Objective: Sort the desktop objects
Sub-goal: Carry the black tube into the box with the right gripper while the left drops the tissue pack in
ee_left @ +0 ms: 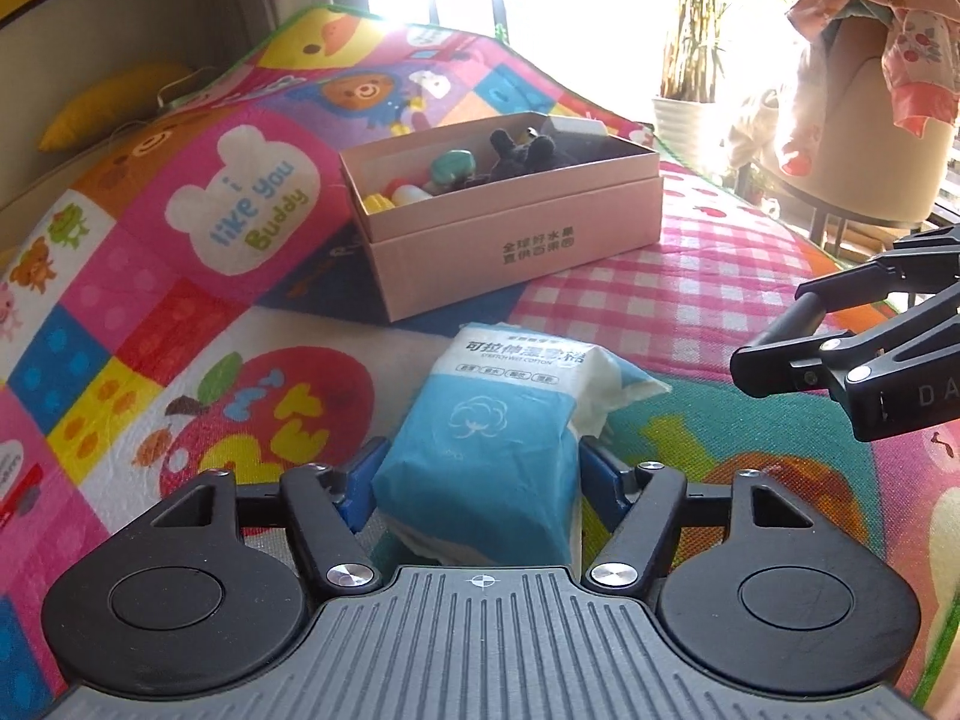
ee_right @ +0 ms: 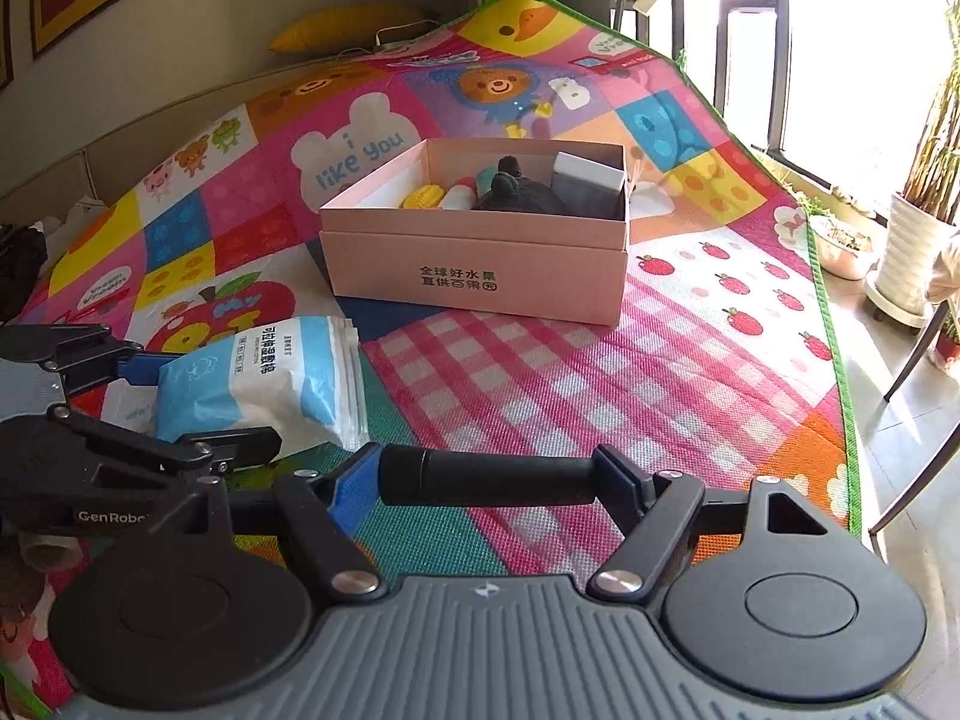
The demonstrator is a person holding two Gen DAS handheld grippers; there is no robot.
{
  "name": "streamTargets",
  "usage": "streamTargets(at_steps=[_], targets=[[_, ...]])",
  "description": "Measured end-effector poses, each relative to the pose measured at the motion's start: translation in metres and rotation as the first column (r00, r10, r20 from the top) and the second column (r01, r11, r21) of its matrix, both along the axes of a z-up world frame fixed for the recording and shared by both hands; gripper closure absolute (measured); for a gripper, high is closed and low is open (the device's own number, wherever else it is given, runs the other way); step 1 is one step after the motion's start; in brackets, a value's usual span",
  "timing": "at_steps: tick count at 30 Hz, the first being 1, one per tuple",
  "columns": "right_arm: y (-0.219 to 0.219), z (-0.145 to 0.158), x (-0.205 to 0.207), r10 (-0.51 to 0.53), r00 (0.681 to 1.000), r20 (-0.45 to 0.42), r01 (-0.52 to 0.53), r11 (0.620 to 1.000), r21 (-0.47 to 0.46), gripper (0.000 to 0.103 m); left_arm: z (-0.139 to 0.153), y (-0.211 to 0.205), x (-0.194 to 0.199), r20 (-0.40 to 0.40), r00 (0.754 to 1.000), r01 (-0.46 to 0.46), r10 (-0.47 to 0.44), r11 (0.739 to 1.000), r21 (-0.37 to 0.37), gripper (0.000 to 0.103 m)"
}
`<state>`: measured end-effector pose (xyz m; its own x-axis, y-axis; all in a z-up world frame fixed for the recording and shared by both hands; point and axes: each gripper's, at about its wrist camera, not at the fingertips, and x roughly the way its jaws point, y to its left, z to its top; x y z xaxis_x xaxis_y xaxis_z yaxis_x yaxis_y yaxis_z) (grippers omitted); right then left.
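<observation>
My left gripper [ee_left: 477, 480] is shut on a blue and white pack of cotton wipes [ee_left: 498, 420], which also shows in the right wrist view [ee_right: 264, 378] at the left. My right gripper [ee_right: 489, 477] is shut on a black cylinder [ee_right: 486, 474], held crosswise between its fingers; it shows in the left wrist view [ee_left: 804, 305] at the right. A pink cardboard box [ee_left: 510, 240] stands ahead on the colourful play mat [ee_right: 540, 372]. The box [ee_right: 480, 270] holds small toys, a dark plush and a grey and white block.
A yellow cushion [ee_right: 348, 27] lies at the mat's far edge by the wall. White plant pots [ee_right: 912, 258] and a chair leg stand on the floor to the right. A draped chair [ee_left: 870, 120] is beyond the mat.
</observation>
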<state>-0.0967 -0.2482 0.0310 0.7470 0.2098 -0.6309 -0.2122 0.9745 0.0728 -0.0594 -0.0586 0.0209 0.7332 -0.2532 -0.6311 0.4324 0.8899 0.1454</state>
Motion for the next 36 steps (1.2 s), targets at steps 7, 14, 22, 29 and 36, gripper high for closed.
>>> streamTargets(at_steps=[7, 14, 22, 29, 36], targets=[[-0.002, 0.018, -0.022, 0.035, 0.998, 0.051, -0.034, 0.999, -0.021, 0.028, 0.026, -0.002, -0.026, 0.075, 0.996, 0.040, -0.041, 0.999, 0.021, 0.041], [-0.010, 0.051, -0.040, 0.066, 0.988, 0.137, -0.066, 0.998, -0.009, 0.028, 0.081, -0.002, -0.021, 0.226, 0.974, 0.008, -0.009, 1.000, 0.005, 0.041], [-0.025, 0.119, -0.009, 0.044, 0.939, 0.340, -0.040, 0.999, -0.017, 0.028, 0.119, -0.015, 0.041, 0.364, 0.928, -0.042, 0.075, 0.994, -0.096, 0.041], [-0.027, 0.138, 0.059, -0.016, 0.927, 0.374, 0.032, 0.999, -0.035, 0.028, 0.084, -0.033, 0.127, 0.308, 0.939, -0.097, 0.151, 0.978, -0.185, 0.037], [-0.017, 0.133, 0.124, -0.028, 0.951, 0.307, 0.039, 0.999, -0.032, 0.028, 0.032, -0.006, 0.098, 0.268, 0.959, -0.045, 0.087, 0.986, -0.158, 0.007]])
